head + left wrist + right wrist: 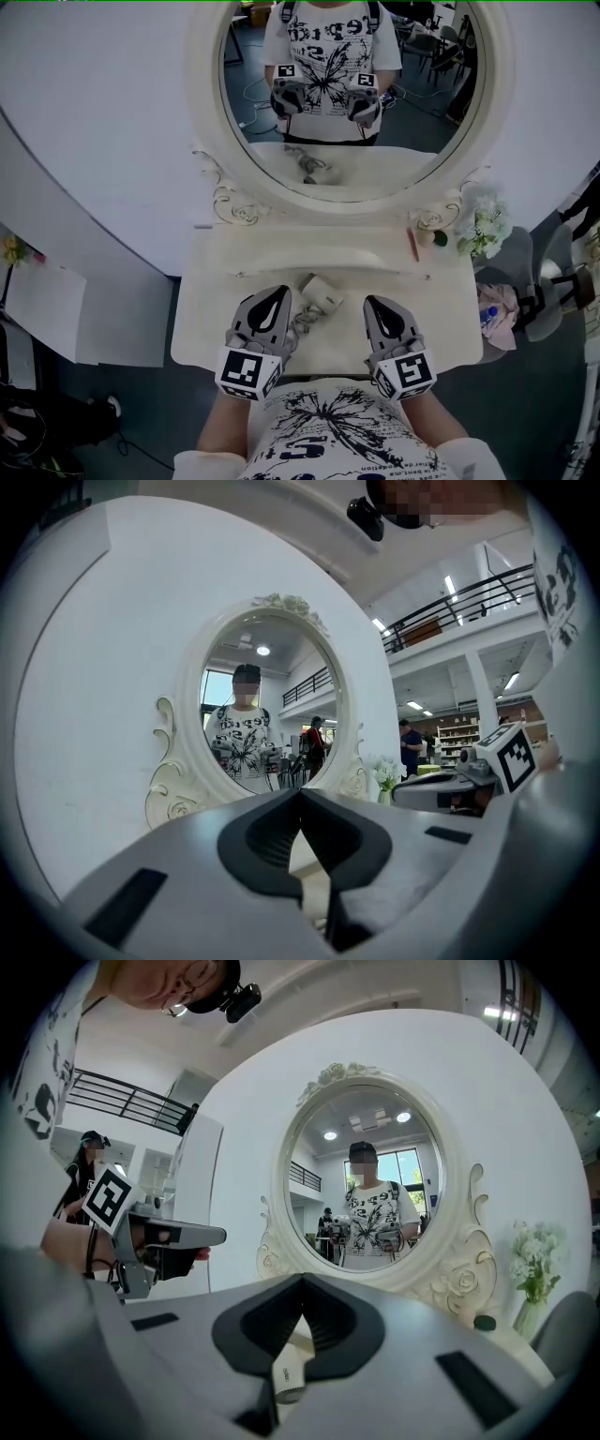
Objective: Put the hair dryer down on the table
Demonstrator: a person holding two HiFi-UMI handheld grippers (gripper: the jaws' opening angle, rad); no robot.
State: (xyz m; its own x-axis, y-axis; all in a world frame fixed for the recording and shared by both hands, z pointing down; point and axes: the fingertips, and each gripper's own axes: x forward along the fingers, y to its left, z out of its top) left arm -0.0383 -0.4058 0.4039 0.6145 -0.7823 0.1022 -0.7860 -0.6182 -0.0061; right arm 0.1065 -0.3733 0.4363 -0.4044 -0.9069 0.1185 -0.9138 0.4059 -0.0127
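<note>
A cream hair dryer (pixel 322 292) lies on the white dressing table (pixel 216 319), its grey cord (pixel 302 324) curled beside it toward me. The left gripper (pixel 278 293) hovers just left of the dryer with its jaws shut and nothing between them; in the left gripper view its tips (pixel 300 795) meet. The right gripper (pixel 376 303) is to the right of the dryer, also shut and empty (pixel 302 1283). Below the right jaws, part of the hair dryer (pixel 288 1374) shows on the tabletop.
A large oval mirror (pixel 347 94) in a carved white frame stands at the table's back. At the back right lie a thin orange stick (pixel 412 244), a small green object (pixel 440 240) and white flowers (pixel 484 225). A grey chair (pixel 525 272) is right of the table.
</note>
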